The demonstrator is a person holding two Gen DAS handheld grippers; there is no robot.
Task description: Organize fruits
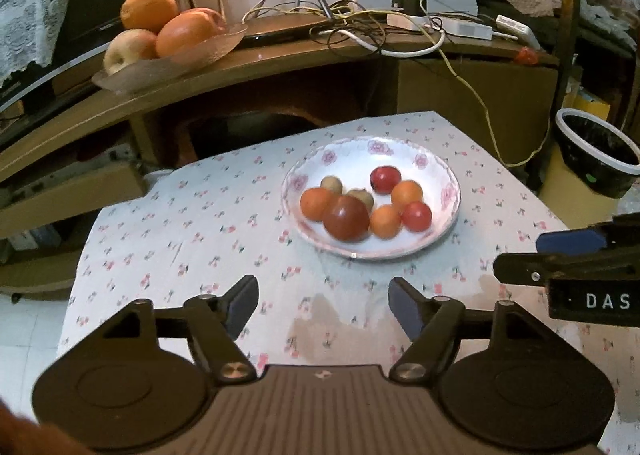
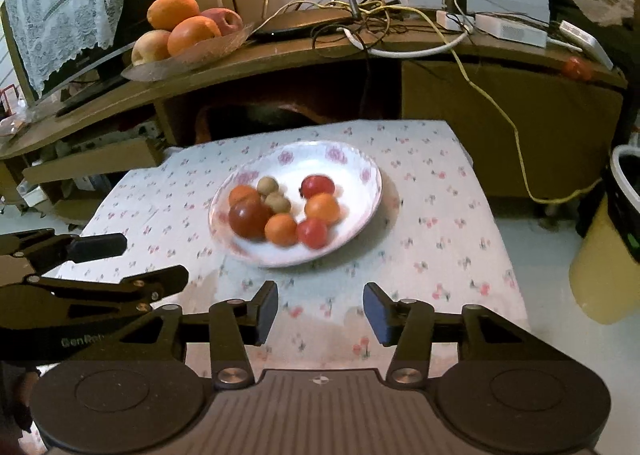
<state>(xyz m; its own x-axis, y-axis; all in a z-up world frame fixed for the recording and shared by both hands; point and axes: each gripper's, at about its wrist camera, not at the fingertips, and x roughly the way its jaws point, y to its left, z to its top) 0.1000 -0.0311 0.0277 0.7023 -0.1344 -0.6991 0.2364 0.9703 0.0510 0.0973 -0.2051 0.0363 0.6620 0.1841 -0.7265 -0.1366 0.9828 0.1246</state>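
A white plate with pink flowers (image 1: 432, 159) (image 2: 360, 167) sits on the floral tablecloth and holds several small fruits: a dark red tomato (image 1: 346, 219) (image 2: 250, 219), small oranges (image 1: 407, 194) (image 2: 322, 208), red tomatoes (image 1: 385, 179) (image 2: 317, 185) and brown longans (image 1: 331, 185) (image 2: 267, 185). My left gripper (image 1: 323, 305) is open and empty, in front of the plate; it also shows at the left of the right wrist view (image 2: 120, 263). My right gripper (image 2: 320, 311) is open and empty, in front of the plate; it also shows at the right of the left wrist view (image 1: 560, 255).
A glass dish (image 1: 208, 49) (image 2: 224, 41) with large oranges and apples stands on the wooden shelf behind the table. Tangled cables and adapters (image 1: 400, 23) (image 2: 400, 23) lie on the shelf. A bin (image 1: 600, 155) stands to the right of the table. A small red fruit (image 1: 526, 55) (image 2: 576, 69) sits on the shelf's right end.
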